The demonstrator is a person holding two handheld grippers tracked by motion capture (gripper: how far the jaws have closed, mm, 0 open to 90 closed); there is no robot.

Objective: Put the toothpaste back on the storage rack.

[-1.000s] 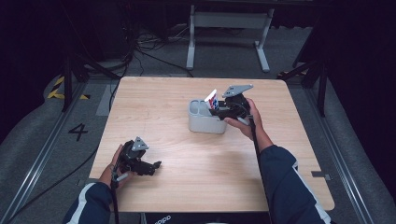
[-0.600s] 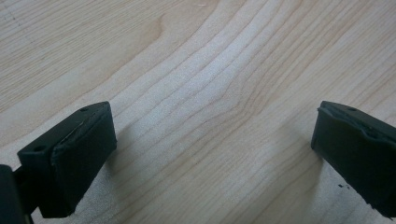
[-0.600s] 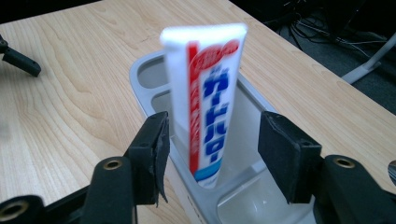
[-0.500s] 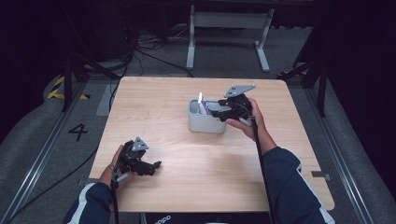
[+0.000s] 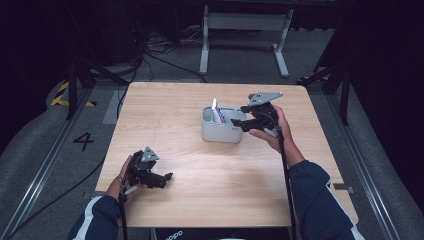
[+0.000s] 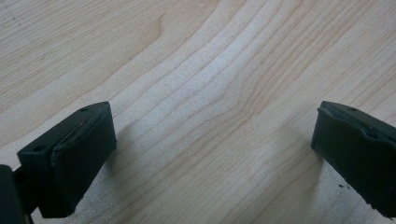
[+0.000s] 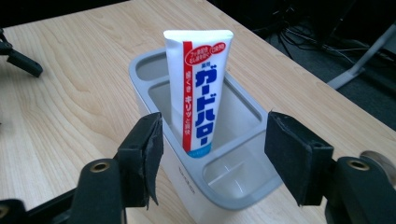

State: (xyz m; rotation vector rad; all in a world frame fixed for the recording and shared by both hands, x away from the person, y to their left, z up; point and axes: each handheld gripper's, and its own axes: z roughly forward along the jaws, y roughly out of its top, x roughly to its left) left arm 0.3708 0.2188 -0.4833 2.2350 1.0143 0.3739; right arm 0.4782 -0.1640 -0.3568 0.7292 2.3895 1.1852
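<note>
Just beyond the right tool (image 7: 212, 163), jaws just opened and empty, toothpaste tube (image 7: 201, 88) stands in organizer (image 7: 243, 186).

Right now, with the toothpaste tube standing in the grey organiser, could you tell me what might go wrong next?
1. The toothpaste tube stands tall and leans in the grey organiser; it might tip over if bumped.
2. The right gripper has just been opening its jaws, which sit on either side of the tube without touching it; pulling back carelessly could catch the tube or the rim.
3. The organiser looks light, so a nudge may slide it across the table.
</note>
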